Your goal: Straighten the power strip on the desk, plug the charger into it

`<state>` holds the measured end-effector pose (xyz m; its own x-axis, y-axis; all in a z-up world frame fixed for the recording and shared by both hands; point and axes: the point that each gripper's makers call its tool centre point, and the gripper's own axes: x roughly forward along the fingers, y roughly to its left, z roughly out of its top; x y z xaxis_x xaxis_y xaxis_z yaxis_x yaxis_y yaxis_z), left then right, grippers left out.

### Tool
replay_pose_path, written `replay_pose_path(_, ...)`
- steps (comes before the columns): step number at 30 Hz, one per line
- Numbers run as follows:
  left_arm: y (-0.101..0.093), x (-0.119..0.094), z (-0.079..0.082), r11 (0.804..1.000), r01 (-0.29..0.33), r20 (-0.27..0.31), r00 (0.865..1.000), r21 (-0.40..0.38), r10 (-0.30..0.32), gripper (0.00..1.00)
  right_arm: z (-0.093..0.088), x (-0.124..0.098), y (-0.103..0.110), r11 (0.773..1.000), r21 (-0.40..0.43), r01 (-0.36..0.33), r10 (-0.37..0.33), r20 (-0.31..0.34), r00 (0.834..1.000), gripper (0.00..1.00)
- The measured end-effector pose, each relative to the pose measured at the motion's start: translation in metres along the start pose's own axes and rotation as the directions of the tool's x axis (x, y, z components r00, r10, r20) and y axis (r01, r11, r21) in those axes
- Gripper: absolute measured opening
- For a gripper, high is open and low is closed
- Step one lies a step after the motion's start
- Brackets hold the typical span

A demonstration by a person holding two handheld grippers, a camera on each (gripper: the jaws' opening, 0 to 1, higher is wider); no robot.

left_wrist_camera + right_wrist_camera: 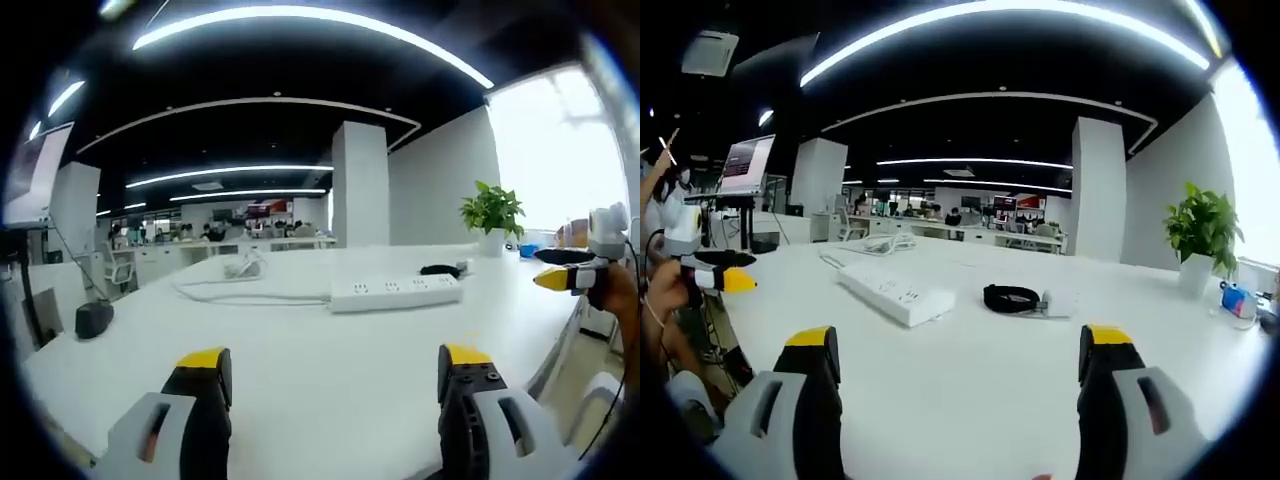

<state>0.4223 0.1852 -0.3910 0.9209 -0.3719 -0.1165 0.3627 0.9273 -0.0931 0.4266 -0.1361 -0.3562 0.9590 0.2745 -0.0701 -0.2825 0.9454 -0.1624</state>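
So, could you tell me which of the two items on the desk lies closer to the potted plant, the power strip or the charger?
The charger, with its coiled black cable, lies closer to the potted plant; the power strip sits on its far side.

Left gripper [331, 372]: jaws spread wide, empty, above the bench's near edge.
Right gripper [961, 358]: jaws spread wide, empty, above the bench.

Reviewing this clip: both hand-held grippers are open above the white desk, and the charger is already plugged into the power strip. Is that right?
Not quite. The charger lies on the desk apart from the power strip, its black coiled cable beside it, as the right gripper view shows. The rest holds: left hand-held gripper and right hand-held gripper are both open above the white desk.
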Motion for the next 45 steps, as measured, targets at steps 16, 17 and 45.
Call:
replay_pose_path(16,-0.008,0.061,0.051,0.974,0.225,0.006,0.974,-0.008,-0.225,0.91,0.010,0.068,0.010,0.978,-0.004,-0.206,0.206,-0.065,0.976,0.99)
replay_pose_path(17,-0.007,0.063,0.052,0.973,0.229,0.003,0.973,-0.002,-0.229,0.91,0.008,0.073,0.012,0.975,-0.004,-0.222,0.221,-0.074,0.972,0.99)
replay_pose_path(45,-0.019,0.145,0.010,0.933,0.356,-0.199,0.919,0.053,-0.340,0.99,-0.042,0.118,0.047,0.912,0.038,-0.408,0.403,-0.263,0.876,0.97)
